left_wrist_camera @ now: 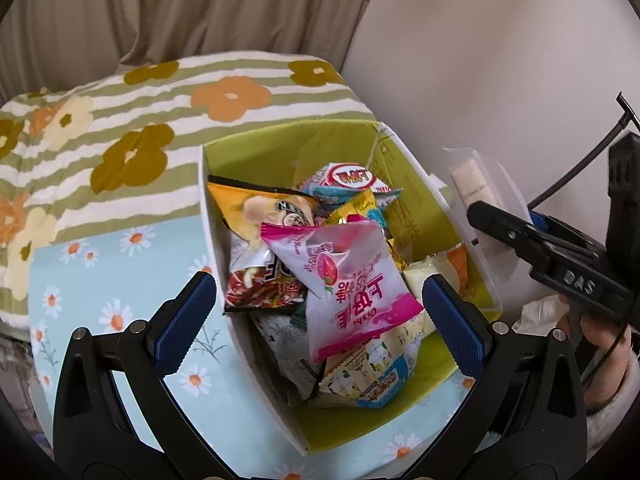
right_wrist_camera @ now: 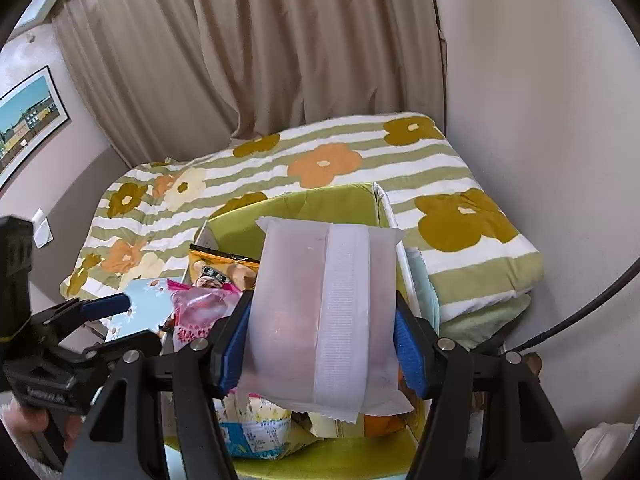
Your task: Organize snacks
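Note:
A box with a green inside and white walls holds a pile of several snack packets. On top of the pile lies a pink strawberry packet, with an orange packet behind it. My left gripper hangs open over the box, its blue pads wide of the pink packet and not touching it. My right gripper is shut on a frosted white packet held upright above the box. In the left wrist view that packet shows at the box's right wall.
The box stands on a light blue daisy cloth. A folded green-striped flower blanket lies behind it, against beige curtains and a wall. A framed picture hangs at the left. A person's hand holds the right gripper's handle.

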Available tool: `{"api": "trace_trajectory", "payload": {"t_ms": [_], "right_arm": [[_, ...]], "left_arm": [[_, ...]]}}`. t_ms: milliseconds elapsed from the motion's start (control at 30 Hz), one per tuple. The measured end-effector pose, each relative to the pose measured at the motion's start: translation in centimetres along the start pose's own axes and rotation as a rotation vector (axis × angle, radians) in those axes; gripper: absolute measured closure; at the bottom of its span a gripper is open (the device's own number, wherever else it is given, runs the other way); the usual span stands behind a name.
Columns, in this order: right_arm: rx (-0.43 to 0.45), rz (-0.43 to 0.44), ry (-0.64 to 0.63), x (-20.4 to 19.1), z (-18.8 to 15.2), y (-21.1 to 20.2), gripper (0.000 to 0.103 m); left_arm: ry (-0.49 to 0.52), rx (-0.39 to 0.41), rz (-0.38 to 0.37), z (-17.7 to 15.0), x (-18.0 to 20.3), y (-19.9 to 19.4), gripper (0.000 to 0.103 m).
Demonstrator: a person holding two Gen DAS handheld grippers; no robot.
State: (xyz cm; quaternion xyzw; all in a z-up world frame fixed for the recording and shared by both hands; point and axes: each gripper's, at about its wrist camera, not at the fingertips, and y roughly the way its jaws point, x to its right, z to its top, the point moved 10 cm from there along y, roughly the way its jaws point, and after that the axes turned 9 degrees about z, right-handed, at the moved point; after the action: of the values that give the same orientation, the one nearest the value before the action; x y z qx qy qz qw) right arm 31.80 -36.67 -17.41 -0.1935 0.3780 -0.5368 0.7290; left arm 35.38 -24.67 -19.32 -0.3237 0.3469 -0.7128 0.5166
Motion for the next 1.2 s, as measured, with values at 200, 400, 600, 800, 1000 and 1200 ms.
{"api": "trace_trajectory", "payload": {"t_ms": [200, 400, 600, 800, 1000, 1200], "right_arm": [[-0.034, -0.027, 0.021, 1.5, 0.3, 1.5, 0.008], [-0.057, -0.025, 0.024, 2.1, -1.4, 1.7, 0.003], [-0.061, -0.008, -0.02, 0.6, -2.0, 1.3, 0.003], [0.012, 0.015, -0.079, -3.2, -1.0, -1.6, 0.003], [0.154, -0.014, -0.166, -8.7, -0.1, -7.7, 0.003], [0.238, -0.052, -0.224, -13.7, -2.0, -12.8, 0.003]], "left_arm": [[-0.012, 0.018, 0.04, 0.1, -0.7, 0.0, 0.001], [-0.03, 0.024, 0.112, -1.1, -1.5, 0.1, 0.001], [-0.068, 0.028, 0.14, -1.8, -2.2, -0.7, 0.001], [-0.072, 0.113, 0.187, -1.3, -3.6, -5.1, 0.001], [-0.096, 0.259, 0.247, -2.1, -5.8, -13.4, 0.001], [-0.096, 0.391, 0.359, -4.7, -8.2, -20.8, 0.001]]}}
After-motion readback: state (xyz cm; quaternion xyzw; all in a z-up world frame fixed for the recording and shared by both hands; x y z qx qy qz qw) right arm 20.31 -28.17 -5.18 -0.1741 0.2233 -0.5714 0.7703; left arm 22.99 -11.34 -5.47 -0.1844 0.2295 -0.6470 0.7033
